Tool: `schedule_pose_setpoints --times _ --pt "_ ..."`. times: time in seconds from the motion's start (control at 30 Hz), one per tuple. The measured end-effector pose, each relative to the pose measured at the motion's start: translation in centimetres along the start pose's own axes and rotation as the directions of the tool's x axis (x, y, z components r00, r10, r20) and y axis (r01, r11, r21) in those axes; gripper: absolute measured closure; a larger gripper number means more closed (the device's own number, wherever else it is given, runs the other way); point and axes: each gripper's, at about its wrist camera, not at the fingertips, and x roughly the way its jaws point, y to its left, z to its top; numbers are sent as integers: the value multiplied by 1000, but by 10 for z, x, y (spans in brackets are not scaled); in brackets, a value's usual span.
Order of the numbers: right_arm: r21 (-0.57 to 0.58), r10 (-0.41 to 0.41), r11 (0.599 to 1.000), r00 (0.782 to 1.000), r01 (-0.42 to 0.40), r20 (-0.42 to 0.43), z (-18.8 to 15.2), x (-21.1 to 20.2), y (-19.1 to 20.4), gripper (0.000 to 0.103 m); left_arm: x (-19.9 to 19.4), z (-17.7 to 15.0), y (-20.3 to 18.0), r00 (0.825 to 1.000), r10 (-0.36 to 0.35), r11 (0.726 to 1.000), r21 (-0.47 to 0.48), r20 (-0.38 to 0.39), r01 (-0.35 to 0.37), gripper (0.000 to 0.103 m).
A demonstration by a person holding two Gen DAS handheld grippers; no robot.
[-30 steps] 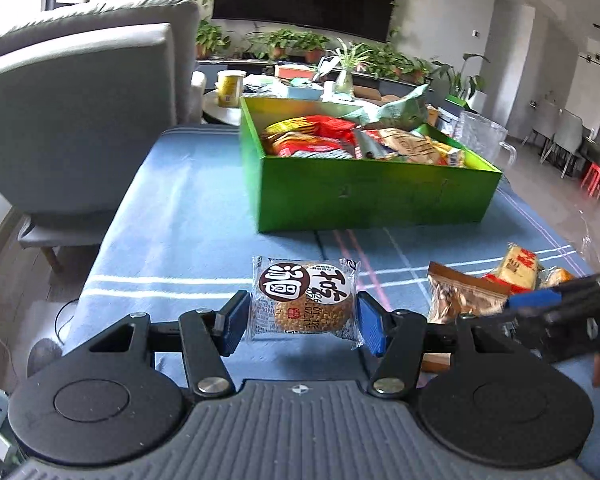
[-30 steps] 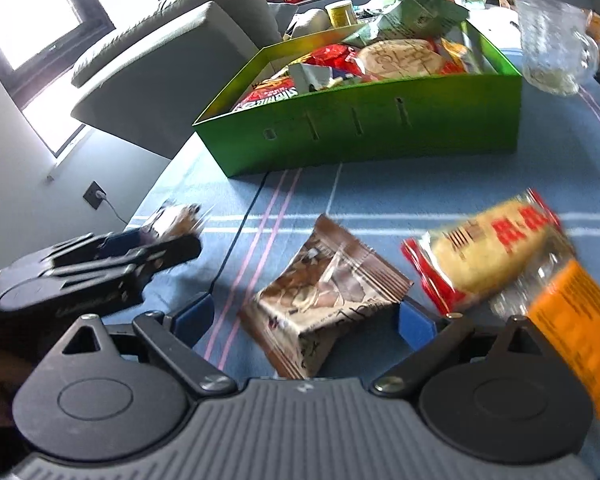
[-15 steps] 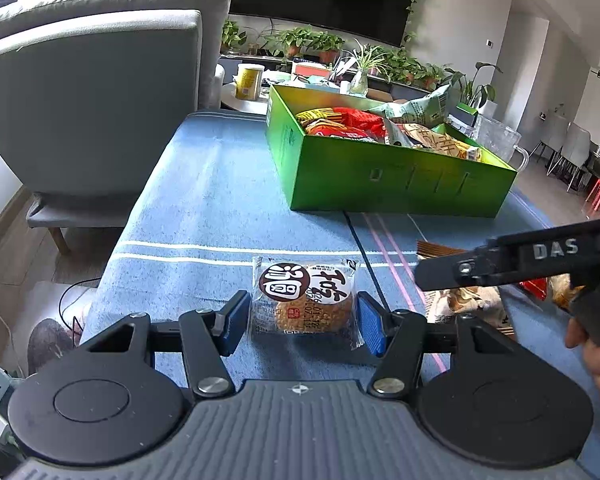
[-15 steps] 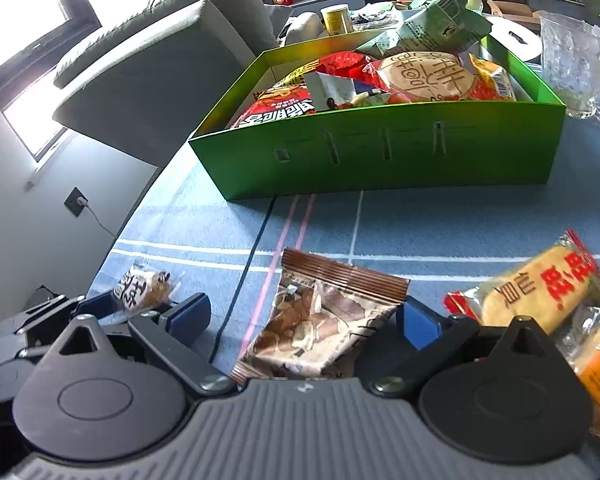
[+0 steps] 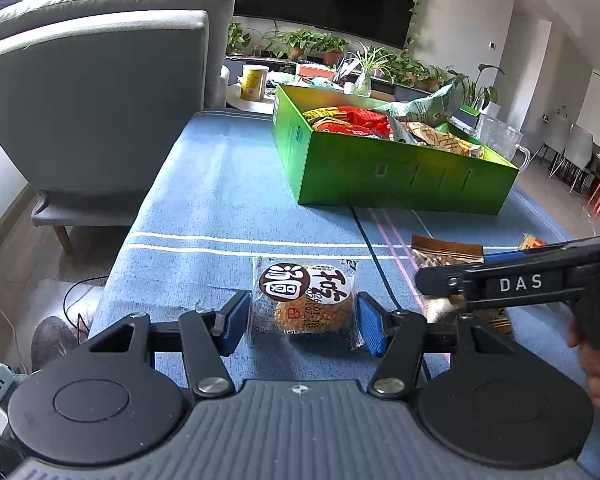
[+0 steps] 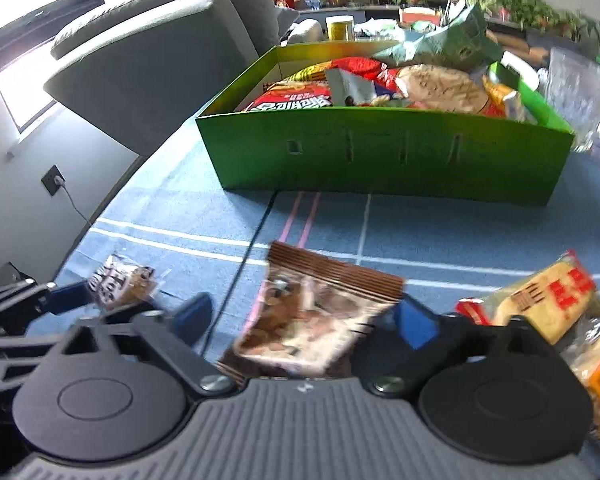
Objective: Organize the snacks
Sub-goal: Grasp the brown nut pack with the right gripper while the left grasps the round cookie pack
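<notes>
Pick-up step, both hands. The left gripper (image 5: 303, 316) clamps a round cracker packet (image 5: 305, 300) lying on the blue-clothed desk (image 5: 204, 200). The right gripper (image 6: 300, 316) stands wide open astride a brown snack bag (image 6: 316, 316), pads not visibly pressing. Next, in all likelihood: close on the bag, lift both, carry them to the green box (image 6: 380, 160) beyond.

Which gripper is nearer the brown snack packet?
Right. The right gripper straddles the brown snack packet; the left gripper sits beside it, around the round cracker packet.
</notes>
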Motion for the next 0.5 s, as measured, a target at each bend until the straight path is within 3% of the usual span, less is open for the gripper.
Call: schedule_pose_setpoints --times 0.5 --pt "121 68 990 996 -74 56 -12 -33 -40 25 -13 6 -22 1000 2 999 32 19 -2 49"
